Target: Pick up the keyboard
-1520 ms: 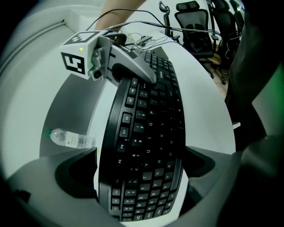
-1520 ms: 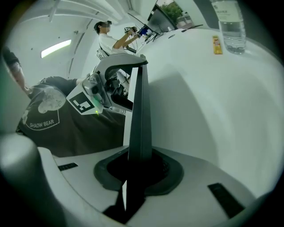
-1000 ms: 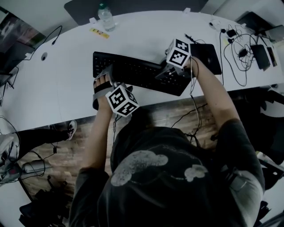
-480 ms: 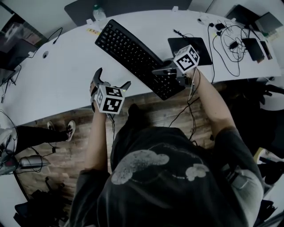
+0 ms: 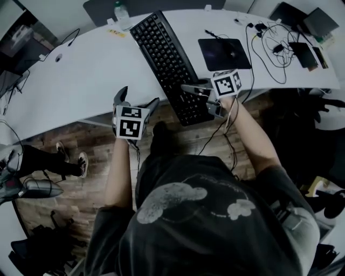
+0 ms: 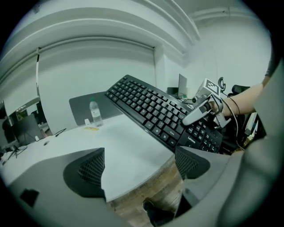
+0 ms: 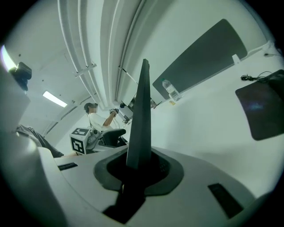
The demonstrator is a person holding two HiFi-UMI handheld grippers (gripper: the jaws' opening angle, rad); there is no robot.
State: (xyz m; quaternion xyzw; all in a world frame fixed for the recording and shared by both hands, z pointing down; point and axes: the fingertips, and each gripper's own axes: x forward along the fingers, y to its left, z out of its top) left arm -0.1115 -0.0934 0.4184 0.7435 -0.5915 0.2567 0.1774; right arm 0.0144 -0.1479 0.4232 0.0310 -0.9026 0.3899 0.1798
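The black keyboard (image 5: 164, 54) is off the white table (image 5: 81, 70) and points away from me, tilted. My right gripper (image 5: 200, 99) is shut on its near end; in the right gripper view the keyboard (image 7: 140, 119) stands edge-on between the jaws of that gripper (image 7: 137, 166). My left gripper (image 5: 137, 98) hangs over the table's front edge, left of the keyboard and apart from it. Its jaws have just been closing a little, but it is open and empty. The left gripper view shows the left gripper (image 6: 140, 165), the keyboard (image 6: 155, 108) and the right gripper (image 6: 202, 111) clamped on it.
A dark mouse pad (image 5: 223, 54) lies on the table right of the keyboard. Tangled cables and devices (image 5: 275, 48) sit at the far right. A water bottle (image 5: 123, 15) stands at the back, with a yellow tag (image 5: 116, 33) nearby. Below the table edge is wooden floor (image 5: 81, 145).
The keyboard lay across the table; the right gripper has raised it and swung it to point away. The left gripper has come off its left end and drawn back to the table edge.
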